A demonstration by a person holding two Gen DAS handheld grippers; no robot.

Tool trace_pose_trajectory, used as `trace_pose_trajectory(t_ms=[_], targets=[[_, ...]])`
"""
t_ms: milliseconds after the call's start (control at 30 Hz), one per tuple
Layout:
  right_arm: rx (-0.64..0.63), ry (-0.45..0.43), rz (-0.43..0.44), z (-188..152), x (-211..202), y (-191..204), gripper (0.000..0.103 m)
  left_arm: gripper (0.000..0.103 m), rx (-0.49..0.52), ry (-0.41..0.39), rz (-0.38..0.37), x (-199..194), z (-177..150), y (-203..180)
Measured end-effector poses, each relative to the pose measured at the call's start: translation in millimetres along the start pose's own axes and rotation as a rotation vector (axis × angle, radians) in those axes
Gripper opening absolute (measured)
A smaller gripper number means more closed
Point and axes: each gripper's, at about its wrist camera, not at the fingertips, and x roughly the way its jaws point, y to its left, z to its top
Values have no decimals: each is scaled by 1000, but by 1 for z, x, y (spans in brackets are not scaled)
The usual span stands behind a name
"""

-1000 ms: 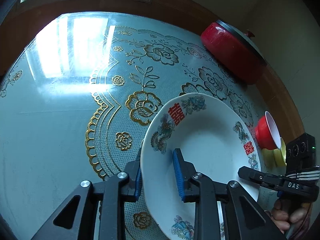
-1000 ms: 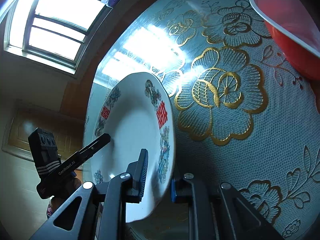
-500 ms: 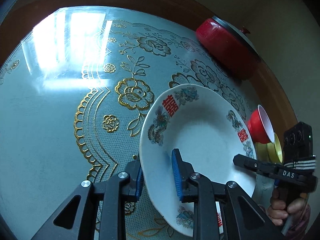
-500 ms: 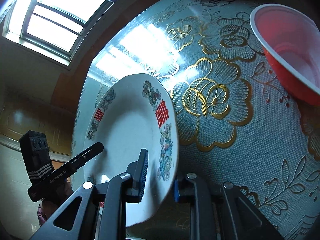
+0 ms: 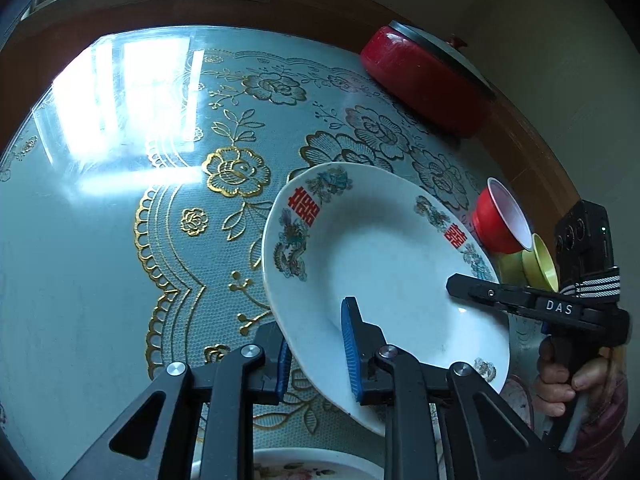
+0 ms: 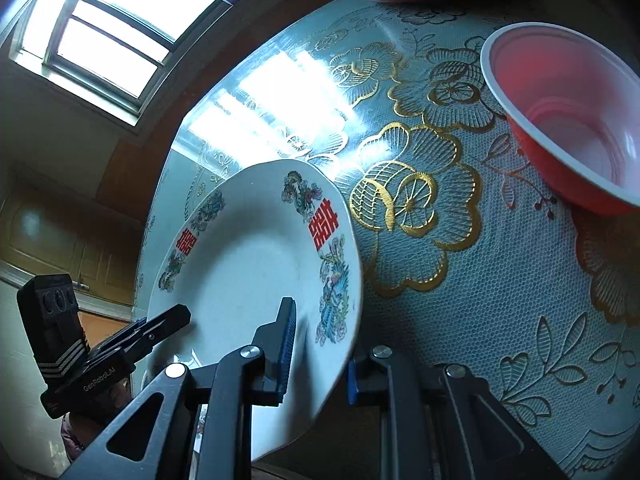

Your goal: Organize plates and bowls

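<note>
Plate (image 5: 384, 264) held tilted above the table (image 5: 100, 240), pinched at opposite rims: left gripper (image 5: 316, 354) and right gripper (image 6: 318, 354), both clamped on it. A second plate (image 5: 304, 466) lies directly below; red bowl (image 6: 568, 120) sits beyond the right rim.

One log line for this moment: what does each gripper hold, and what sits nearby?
left gripper: shut on plate | right gripper: shut on plate, opposite rim | plate: lifted, tilted | nearby: red bowl
</note>
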Motion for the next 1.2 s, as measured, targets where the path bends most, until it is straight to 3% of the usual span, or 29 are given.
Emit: trace_pose_trajectory(t_ms=[300, 1200], targets=[[-33, 15, -8, -10, -11, 1, 19, 24, -7, -29, -13, -10, -9, -17], [-94, -105, -70, -75, -85, 21, 19, 27, 38, -109, -63, -57, -61, -55]])
